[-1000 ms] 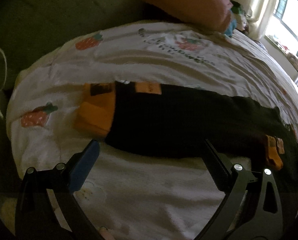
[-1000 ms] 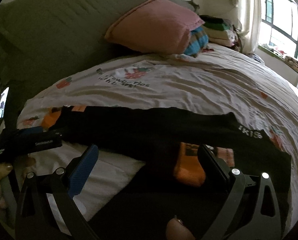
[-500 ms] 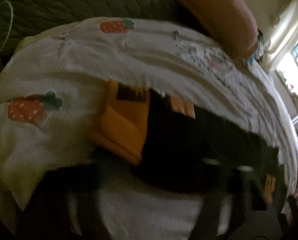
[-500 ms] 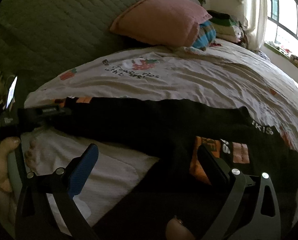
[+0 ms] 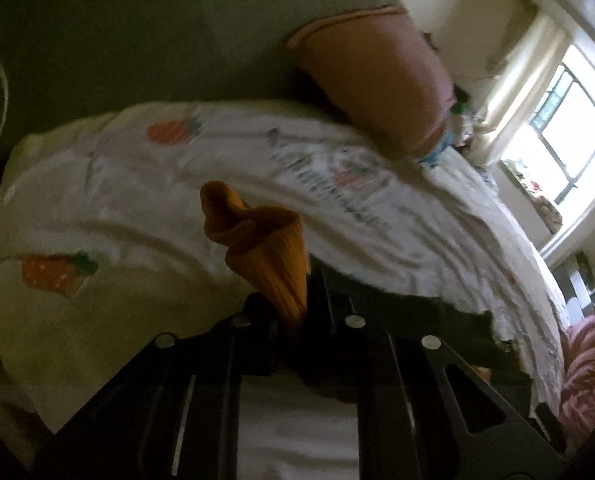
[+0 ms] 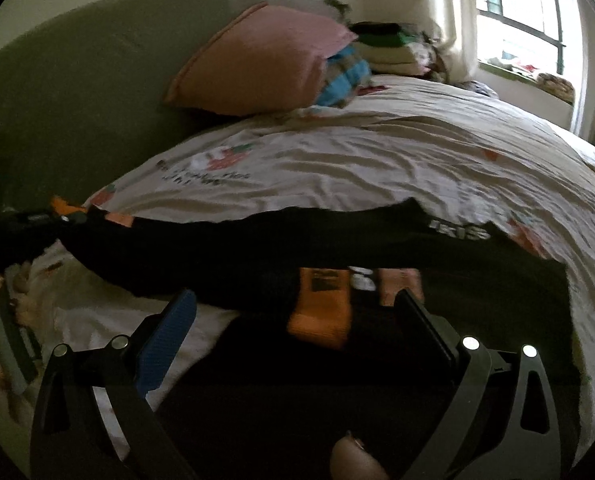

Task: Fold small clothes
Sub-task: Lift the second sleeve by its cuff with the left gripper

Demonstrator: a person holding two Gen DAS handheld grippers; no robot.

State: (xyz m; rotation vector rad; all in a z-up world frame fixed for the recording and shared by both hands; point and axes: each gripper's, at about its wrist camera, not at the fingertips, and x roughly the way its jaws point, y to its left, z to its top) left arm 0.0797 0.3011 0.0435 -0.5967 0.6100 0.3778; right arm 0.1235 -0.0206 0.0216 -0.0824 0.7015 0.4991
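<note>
Bed with white strawberry-print duvet [image 6: 377,160] against a quilted olive-green headboard [image 6: 77,80]. Pink pillow [image 6: 265,64] leans on the headboard, folded laundry stack [image 6: 389,46] just beside it. Bright daylight through a barred window [image 6: 513,12] with pale curtain [image 5: 513,76]; cream walls.

Both wrist views low over bed [image 6: 417,168], facing headboard, sharing pink pillow [image 5: 377,80]

left hand-held gripper [image 5: 297,312]: open → clamped on orange cuff [image 5: 269,256] | cuff: flat → lifted off bedspread [image 5: 97,200]
</note>
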